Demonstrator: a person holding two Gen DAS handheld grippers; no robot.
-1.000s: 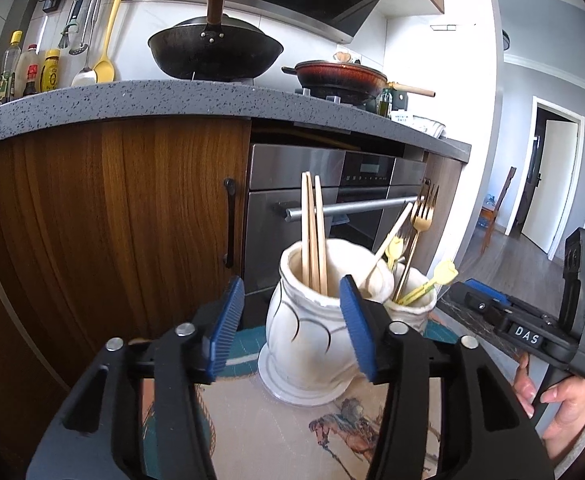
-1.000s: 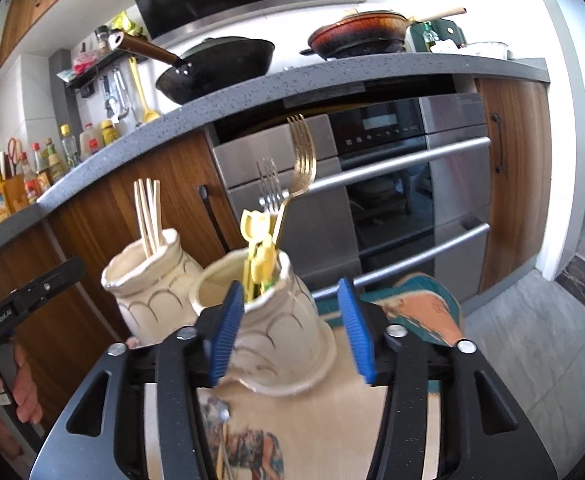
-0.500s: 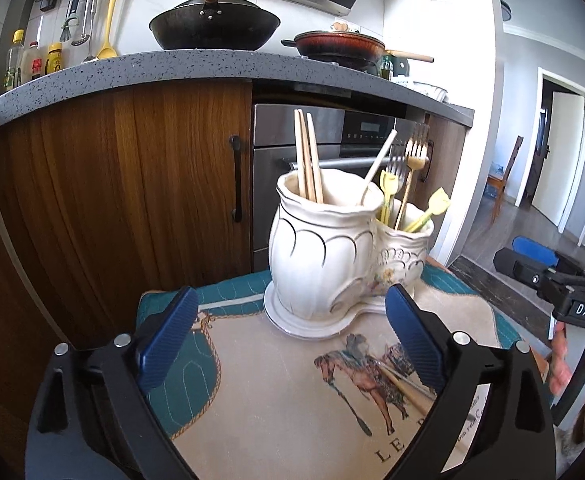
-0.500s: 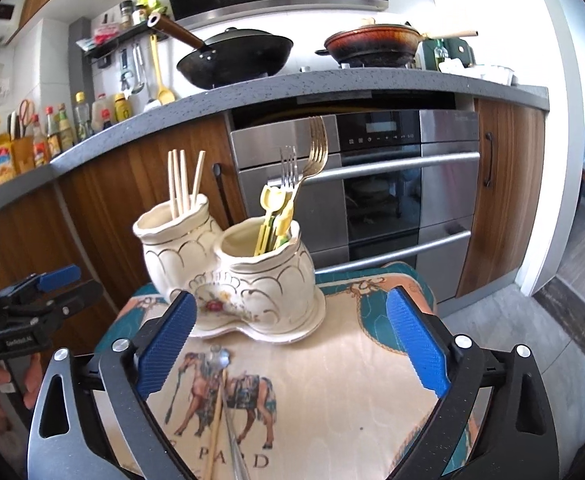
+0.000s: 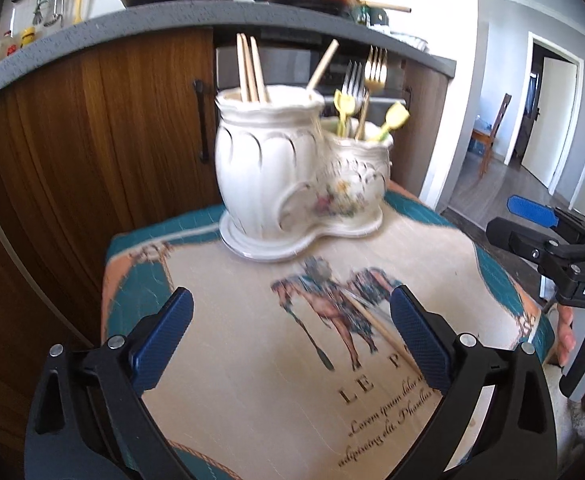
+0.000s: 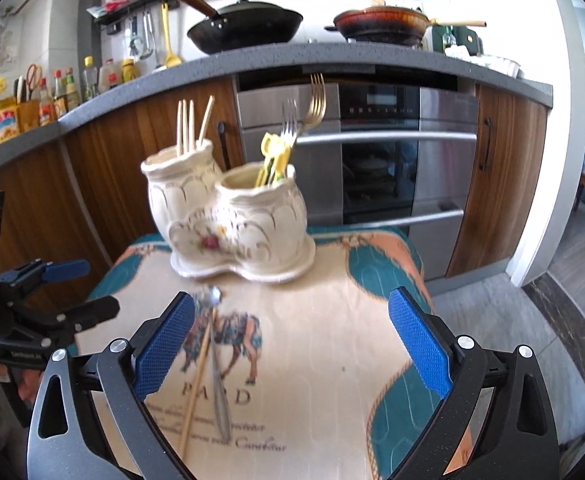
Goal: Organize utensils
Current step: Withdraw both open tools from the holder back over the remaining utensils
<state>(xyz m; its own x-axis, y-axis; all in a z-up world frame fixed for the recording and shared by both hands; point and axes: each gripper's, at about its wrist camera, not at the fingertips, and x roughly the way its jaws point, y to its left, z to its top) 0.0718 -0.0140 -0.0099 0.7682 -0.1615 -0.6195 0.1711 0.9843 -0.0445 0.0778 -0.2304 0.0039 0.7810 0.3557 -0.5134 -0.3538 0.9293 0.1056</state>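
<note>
Left wrist view: the left gripper (image 5: 290,338) fills the bottom of the frame, jaws wide apart, holding nothing; a loose chopstick (image 5: 376,326) lies on the printed cloth (image 5: 252,360) reading "LE P"; the white twin-pot holder (image 5: 292,176) stands at centre.

Right wrist view: the right gripper (image 6: 290,338) is likewise wide and empty; a spoon (image 6: 216,356) lies beside the chopstick lower left; oven (image 6: 372,152) behind.
</note>
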